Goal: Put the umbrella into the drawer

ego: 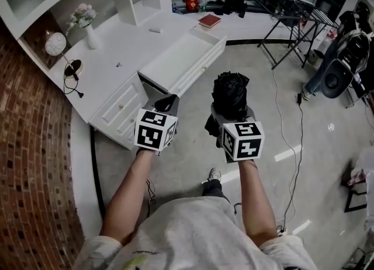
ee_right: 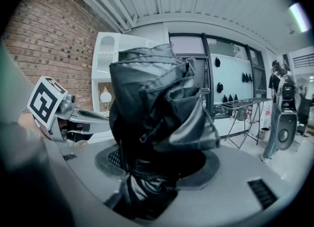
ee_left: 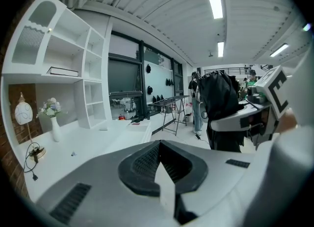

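Note:
A black folded umbrella [ego: 229,93] stands upright in my right gripper [ego: 229,116], which is shut on its lower part. In the right gripper view the umbrella [ee_right: 157,118] fills the middle, clamped in the right gripper [ee_right: 157,169]. My left gripper [ego: 166,104] is held beside it at the same height, jaws together, nothing between them; its own view shows the left gripper [ee_left: 164,164] shut and the umbrella [ee_left: 219,108] off to the right. The white drawer [ego: 184,58] stands pulled open from the white desk [ego: 117,52], ahead of both grippers.
On the desk are a vase of flowers [ego: 87,26], a round clock [ego: 56,44], a corded black object [ego: 73,70] and a red book [ego: 209,20]. A metal drying rack [ego: 292,17] stands at the back right. A cable [ego: 299,128] runs across the floor. Brick wall on the left.

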